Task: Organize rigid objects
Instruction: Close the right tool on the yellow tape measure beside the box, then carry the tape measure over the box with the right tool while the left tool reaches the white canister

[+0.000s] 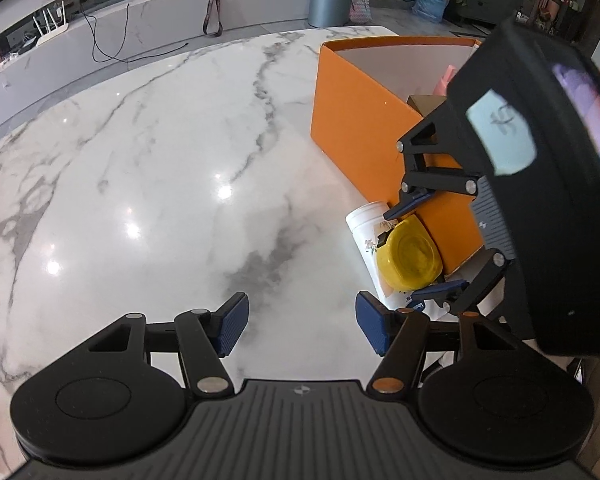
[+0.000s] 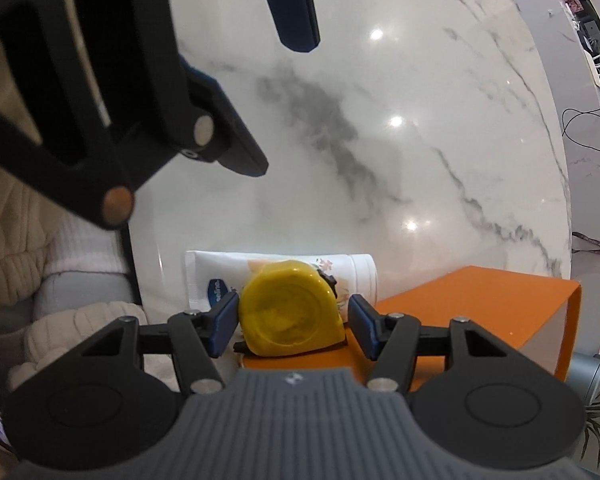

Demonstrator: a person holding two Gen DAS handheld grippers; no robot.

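The right gripper (image 2: 292,322) straddles a rounded yellow tape measure (image 2: 294,312), pads not quite pinching it. It lies on a smooth white tube (image 2: 364,270) beside the orange box (image 1: 356,120). The left gripper (image 1: 302,322) hangs spread over glossy marble (image 1: 160,180).

White tube (image 2: 280,276): blue oval logo at its 7 o'clock end, partial letters "eline" readable, likely cut off. Nothing else legible.

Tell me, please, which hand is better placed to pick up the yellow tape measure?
Right: its tool already straddles the tape measure beside the orange box. The left tool hangs open above bare table.
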